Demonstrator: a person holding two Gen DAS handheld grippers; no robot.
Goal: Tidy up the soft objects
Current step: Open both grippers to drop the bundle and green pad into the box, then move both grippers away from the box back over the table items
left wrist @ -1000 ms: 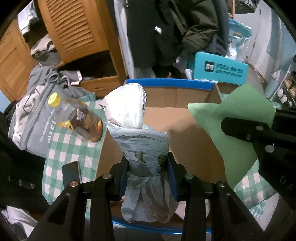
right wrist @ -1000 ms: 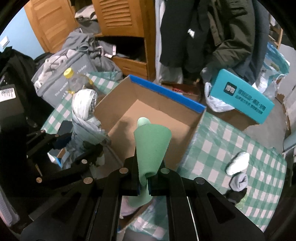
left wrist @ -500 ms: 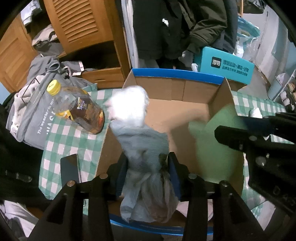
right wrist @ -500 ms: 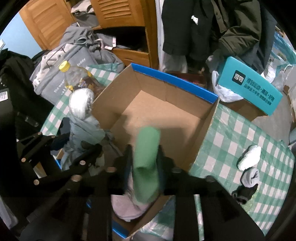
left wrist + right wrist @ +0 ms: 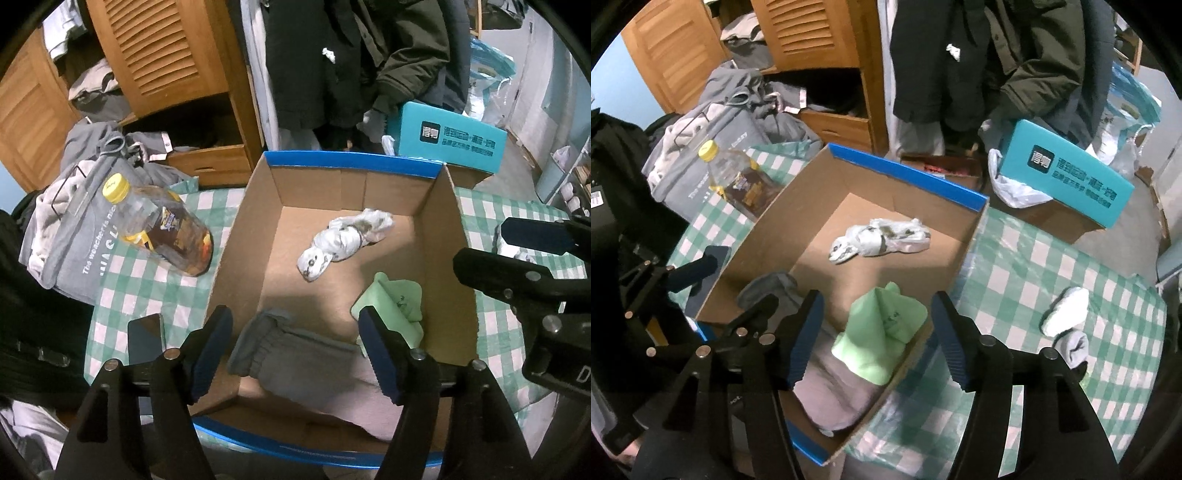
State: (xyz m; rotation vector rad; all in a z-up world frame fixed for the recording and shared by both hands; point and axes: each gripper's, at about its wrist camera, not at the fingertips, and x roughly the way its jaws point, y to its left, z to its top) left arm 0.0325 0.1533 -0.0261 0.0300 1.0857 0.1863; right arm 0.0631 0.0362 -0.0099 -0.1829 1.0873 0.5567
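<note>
1. The box (image 5: pixel 448 236) is the landmark: open cardboard with blue rims, standing on the checked cloth (image 5: pixel 1027 266). Judging by how things lie, the step in hand is the drop: two soft items lie loose on its floor and both claws hang empty above its near end.
2. A grey garment (image 5: pixel 295 350) lies along the box's near wall; its near end is cut off by that wall and the claws, so what it is I cannot tell.
3. The left gripper (image 5: pixel 295 347) stands over the box's near edge. Its jaws have just been opening and now stand wide, with nothing gripped.
4. The right gripper (image 5: pixel 877 343) stands over the box's near right corner. Its jaws too have just been opening; they are wide apart and grip nothing, the green cloth lying below the gap.
5. The white bundle (image 5: pixel 343 243) lies mid-floor in the box, toward its far wall.
6. The green cloth (image 5: pixel 886 339) lies crumpled in the box's near right corner, partly on the grey garment.
7. Outside the box to its right, on the cloth, lie a white sock (image 5: pixel 1067 312) and a grey sock (image 5: pixel 1073 347). The next move likely calls for the right claw to reach there. A dark item beside the grey sock is hidden by the claw.
</note>
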